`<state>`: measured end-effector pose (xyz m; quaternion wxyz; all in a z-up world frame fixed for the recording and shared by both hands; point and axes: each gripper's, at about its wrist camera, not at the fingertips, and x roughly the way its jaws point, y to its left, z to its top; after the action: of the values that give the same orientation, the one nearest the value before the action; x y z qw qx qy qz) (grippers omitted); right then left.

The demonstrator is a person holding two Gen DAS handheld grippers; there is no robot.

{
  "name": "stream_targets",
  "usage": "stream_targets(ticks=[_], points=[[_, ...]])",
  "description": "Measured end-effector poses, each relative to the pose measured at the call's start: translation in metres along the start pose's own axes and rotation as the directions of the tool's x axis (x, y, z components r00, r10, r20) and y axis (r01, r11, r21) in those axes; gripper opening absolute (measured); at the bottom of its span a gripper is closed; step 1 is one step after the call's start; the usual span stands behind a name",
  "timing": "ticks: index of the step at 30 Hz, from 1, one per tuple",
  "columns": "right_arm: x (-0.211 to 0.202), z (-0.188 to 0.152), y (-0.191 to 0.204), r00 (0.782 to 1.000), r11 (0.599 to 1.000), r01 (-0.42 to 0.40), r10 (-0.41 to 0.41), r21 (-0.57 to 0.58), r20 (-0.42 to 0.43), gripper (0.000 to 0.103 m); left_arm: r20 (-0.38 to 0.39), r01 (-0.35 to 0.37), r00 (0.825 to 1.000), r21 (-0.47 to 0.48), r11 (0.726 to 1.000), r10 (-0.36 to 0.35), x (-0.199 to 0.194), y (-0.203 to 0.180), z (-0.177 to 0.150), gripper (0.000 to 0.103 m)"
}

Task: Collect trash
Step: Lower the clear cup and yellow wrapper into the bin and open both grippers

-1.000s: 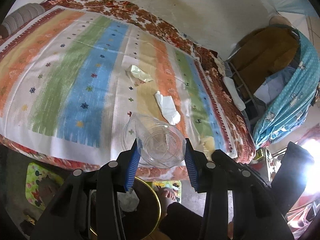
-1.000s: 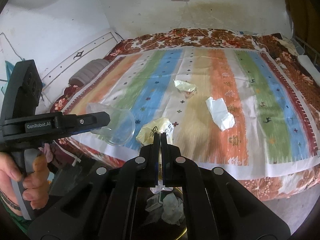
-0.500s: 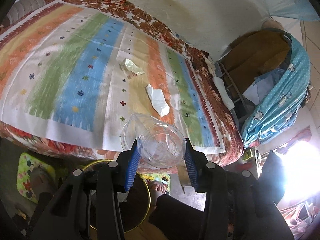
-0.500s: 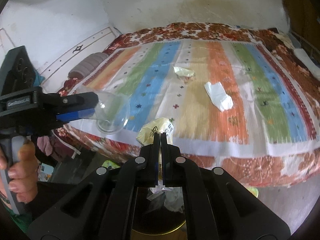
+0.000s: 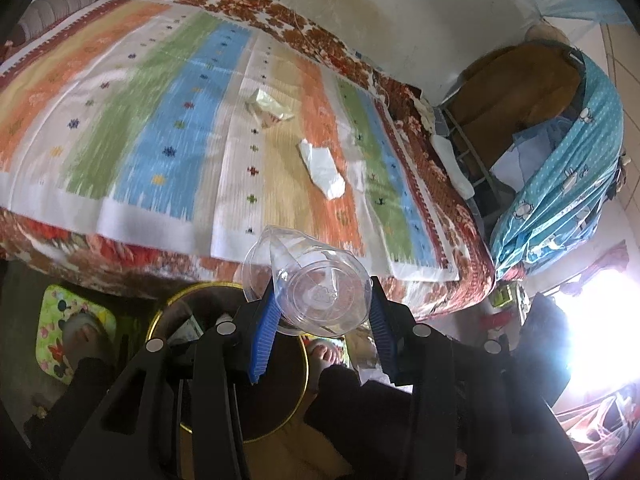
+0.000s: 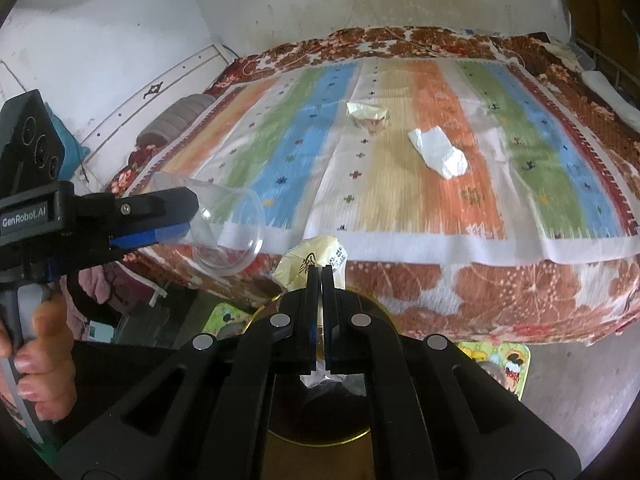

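My left gripper (image 5: 320, 304) is shut on a clear plastic cup (image 5: 316, 288) and holds it off the bed's near edge, above a dark round bin with a gold rim (image 5: 168, 308). The cup (image 6: 228, 236) and left gripper (image 6: 176, 216) also show in the right wrist view. My right gripper (image 6: 321, 270) is shut on a pale yellow wrapper (image 6: 308, 258) over the same bin (image 6: 320, 438). On the striped bedspread (image 5: 192, 128) lie a white crumpled paper (image 5: 324, 168) and a yellowish wrapper (image 5: 268, 106).
The bed's floral edge (image 6: 480, 300) hangs just beyond the bin. A cartoon floor mat (image 5: 64, 332) lies left of the bin. Blue spotted cloth (image 5: 568, 168) hangs over furniture to the right. A grey bolster (image 6: 180, 114) lies at the bed's left.
Both grippers have drawn back from the bed and come lower with their loads, so the bin now sits beneath them. The trash on the bed has not moved.
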<state>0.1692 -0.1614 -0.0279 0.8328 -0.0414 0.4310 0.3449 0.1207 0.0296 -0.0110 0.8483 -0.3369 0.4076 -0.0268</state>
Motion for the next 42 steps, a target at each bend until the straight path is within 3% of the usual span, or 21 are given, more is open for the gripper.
stream_targets(ticks=[4, 7, 14, 20, 27, 42], points=[[0.001, -0.011, 0.001, 1.000, 1.000, 0.002, -0.002, 0.003, -0.018, 0.001, -0.027, 0.009, 1.000, -0.022, 1.000, -0.010, 0.003, 0.004, -0.011, 0.042], [0.002, -0.020, -0.001, 0.999, 1.000, 0.009, -0.008, 0.025, -0.031, 0.001, -0.081, 0.056, 0.995, -0.071, 0.996, -0.062, 0.009, 0.011, -0.020, 0.042], [0.013, -0.036, -0.004, 0.994, 0.999, 0.025, -0.020, 0.048, -0.103, 0.001, -0.123, 0.019, 0.992, -0.079, 0.997, -0.028, 0.020, 0.016, -0.034, 0.042], [0.034, -0.042, -0.013, 0.982, 0.995, 0.034, -0.016, 0.097, -0.187, 0.001, -0.178, -0.095, 0.981, -0.068, 0.993, 0.082, 0.039, 0.021, -0.041, 0.042], [0.056, -0.050, -0.023, 0.965, 0.985, 0.029, 0.016, 0.168, -0.262, 0.001, -0.225, -0.183, 0.962, -0.116, 0.976, 0.154, 0.051, 0.039, -0.042, 0.042], [0.103, -0.049, -0.037, 0.933, 0.970, 0.089, -0.003, 0.225, -0.360, 0.004, -0.281, -0.306, 0.931, -0.245, 0.920, 0.235, 0.081, 0.073, -0.028, 0.042]])
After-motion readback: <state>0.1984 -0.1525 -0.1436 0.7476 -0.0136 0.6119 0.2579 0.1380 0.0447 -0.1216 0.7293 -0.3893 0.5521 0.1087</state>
